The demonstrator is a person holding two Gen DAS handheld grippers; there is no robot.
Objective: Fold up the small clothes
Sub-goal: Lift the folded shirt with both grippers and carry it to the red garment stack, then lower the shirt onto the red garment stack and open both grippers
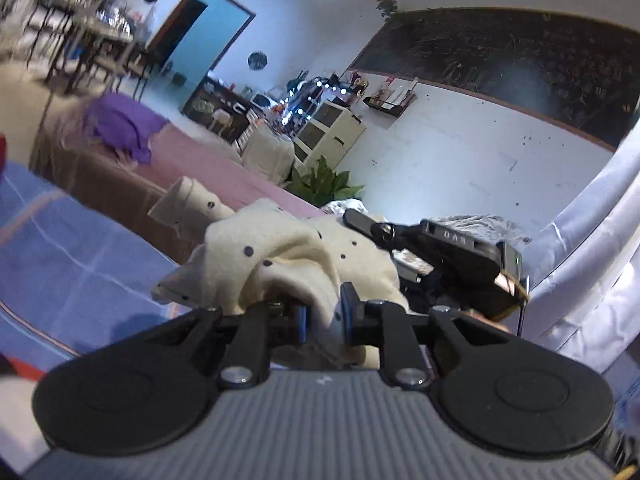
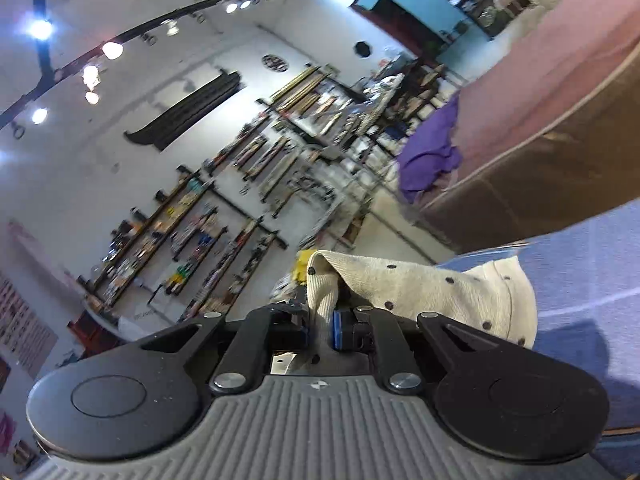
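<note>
Fabric fills both of your grips. Your left hand-held gripper [image 1: 323, 322] has its blue pads drawn narrow onto a fold of the cream dotted garment [image 1: 288, 256], which bunches up toward 12 o'clock from the jaws and hangs above the blue cloth [image 1: 60, 248]. It points nearly level, tipped a little down, with the room slanting across the view. At 2 o'clock from it sits your right hand-held gripper [image 1: 436, 252], side-on, at the garment's far edge.

In the right wrist view your right hand-held gripper [image 2: 320, 326] is likewise pinched narrow on a ribbed edge of the same cream dotted garment [image 2: 432, 292], which trails off toward 3 o'clock over the blue cloth [image 2: 592, 280]. This one is rolled, so shelves [image 2: 208, 240] run diagonally at 10 o'clock.

Farther out, a purple cloth [image 1: 120, 124] lies on a pink-topped surface [image 1: 208, 160] at 10 o'clock in the left wrist view.
</note>
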